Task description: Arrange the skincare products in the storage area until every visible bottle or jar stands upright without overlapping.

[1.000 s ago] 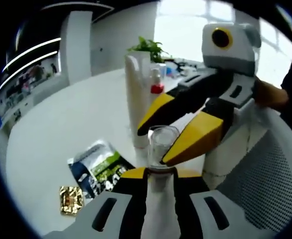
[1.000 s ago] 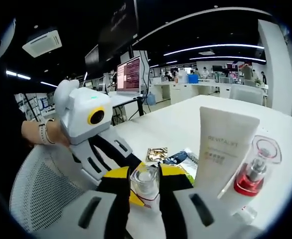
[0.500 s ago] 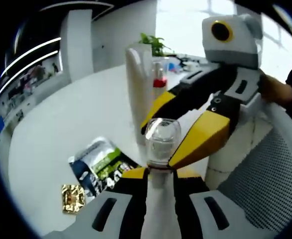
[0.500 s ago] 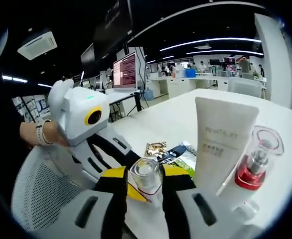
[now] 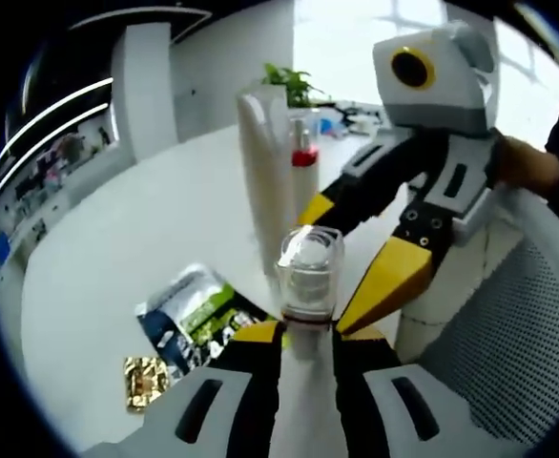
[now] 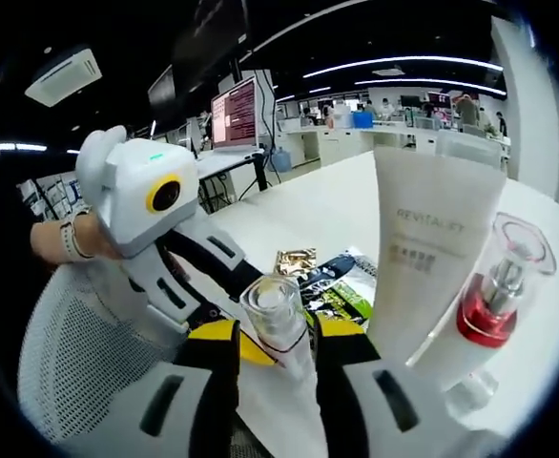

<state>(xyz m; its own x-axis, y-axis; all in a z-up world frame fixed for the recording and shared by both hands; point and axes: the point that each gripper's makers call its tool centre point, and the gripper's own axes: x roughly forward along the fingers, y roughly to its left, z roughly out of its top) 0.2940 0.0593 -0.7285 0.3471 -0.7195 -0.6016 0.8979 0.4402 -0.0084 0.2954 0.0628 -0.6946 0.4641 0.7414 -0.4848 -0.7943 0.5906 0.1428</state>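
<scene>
A small clear-capped bottle [image 5: 309, 277] is being held between 2 grippers above the white desk [image 5: 117, 258]: the left gripper [image 5: 308, 336] is clamping its body, seemingly as a steady hold, while the right gripper [image 6: 272, 345] is closing its fingers on the same bottle. Its long axis is running along the fingers, cap pointing away. The white tube [image 6: 430, 258] and red pump bottle [image 6: 494, 305] are standing upright nearby.
</scene>
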